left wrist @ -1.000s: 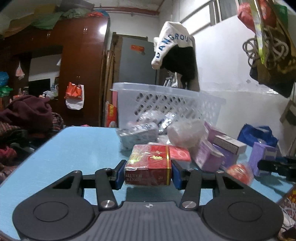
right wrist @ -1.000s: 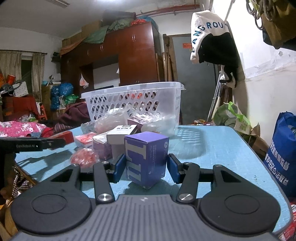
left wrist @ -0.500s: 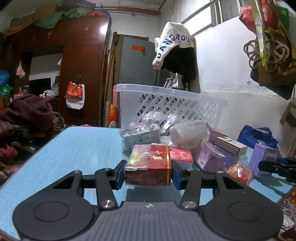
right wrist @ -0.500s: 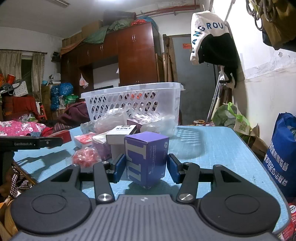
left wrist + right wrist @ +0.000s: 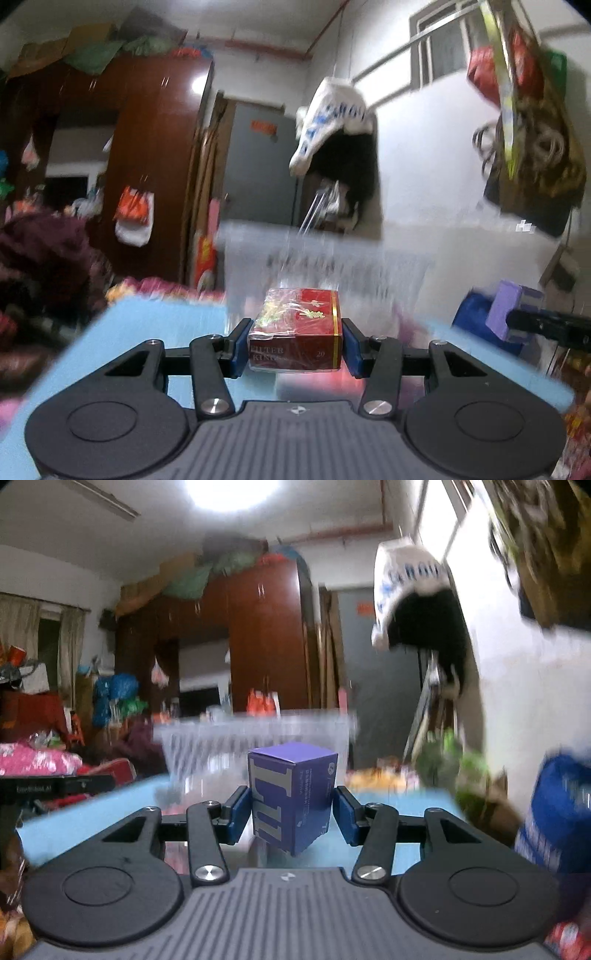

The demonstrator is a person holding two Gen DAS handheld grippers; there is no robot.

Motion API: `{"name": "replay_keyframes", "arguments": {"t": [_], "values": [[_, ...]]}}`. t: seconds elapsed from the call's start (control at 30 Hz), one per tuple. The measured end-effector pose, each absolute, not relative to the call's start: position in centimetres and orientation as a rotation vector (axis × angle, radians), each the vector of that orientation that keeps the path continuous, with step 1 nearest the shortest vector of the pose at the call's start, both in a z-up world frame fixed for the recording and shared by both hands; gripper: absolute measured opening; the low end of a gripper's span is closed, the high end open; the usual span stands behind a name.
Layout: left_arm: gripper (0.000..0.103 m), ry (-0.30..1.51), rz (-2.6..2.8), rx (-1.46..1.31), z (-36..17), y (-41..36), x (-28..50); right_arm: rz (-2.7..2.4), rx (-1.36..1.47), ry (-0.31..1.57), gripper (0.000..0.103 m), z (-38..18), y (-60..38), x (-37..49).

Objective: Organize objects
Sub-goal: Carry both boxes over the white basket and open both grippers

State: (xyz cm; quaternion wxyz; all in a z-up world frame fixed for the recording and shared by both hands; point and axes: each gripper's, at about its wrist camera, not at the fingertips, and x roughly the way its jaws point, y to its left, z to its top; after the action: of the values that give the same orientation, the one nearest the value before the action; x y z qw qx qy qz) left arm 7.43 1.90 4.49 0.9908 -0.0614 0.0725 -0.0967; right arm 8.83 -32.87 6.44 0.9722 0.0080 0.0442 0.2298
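Cellophane-wrapped and red, the cigarette pack (image 5: 295,338) is sitting crosswise between the blue pads (image 5: 242,345) of the left gripper (image 5: 295,345), which are pressing on its two short ends and carrying it above the blue table (image 5: 147,325), in front of the white lattice basket (image 5: 325,254). Judged from its look, the pack is light and fairly stiff, but the glossy film is likely making it slippery, so a flat hold on the end faces, as now, is appearing the soundest. The right gripper (image 5: 293,814) is clamping a purple carton (image 5: 293,797) by two opposite upright sides, with the lower half of the carton hanging below the pad line. This carton is reading as thin card, light and probably hollow, so it is liable to dent under a hard squeeze; it is also sitting turned corner-on to the camera, so the bearing of the pads is not fully visible. The left wrist view is showing the purple carton (image 5: 511,310) from the side at the far right, held on a dark finger, and the hanging bags on the wall. The right wrist view alone is showing the ceiling light, the curtained window, the blue bag (image 5: 554,812) beyond the table edge and part of the other gripper at the left margin. Both views are heavily blurred, so the basket's contents cannot be told.
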Motion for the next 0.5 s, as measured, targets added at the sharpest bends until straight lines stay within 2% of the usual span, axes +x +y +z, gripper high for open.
{"name": "replay_keyframes", "arguments": {"t": [0.13,0.23,0.33,0.43,0.5], "values": [[0.053,0.12,-0.248,-0.128,11.3,1.7,12.1,0.491,-0.037,0.047,0.053,12.9,-29.8,13.2],[0.053,0.192,-0.247,-0.124,14.6,0.3,17.4,0.465,-0.108,0.129,0.053,15.3,-26.6,18.5],[0.053,0.263,-0.215,-0.123,14.4,-0.9,21.9,0.474,-0.095,0.25,0.052,15.0,-24.4,23.7],[0.053,0.307,-0.222,-0.141,12.9,-1.2,24.1,0.411,-0.198,0.257,0.052,13.9,-22.5,24.8],[0.053,0.303,-0.222,-0.139,12.3,-1.2,24.2,0.439,-0.168,0.278,0.054,13.5,-22.4,25.3]]}}
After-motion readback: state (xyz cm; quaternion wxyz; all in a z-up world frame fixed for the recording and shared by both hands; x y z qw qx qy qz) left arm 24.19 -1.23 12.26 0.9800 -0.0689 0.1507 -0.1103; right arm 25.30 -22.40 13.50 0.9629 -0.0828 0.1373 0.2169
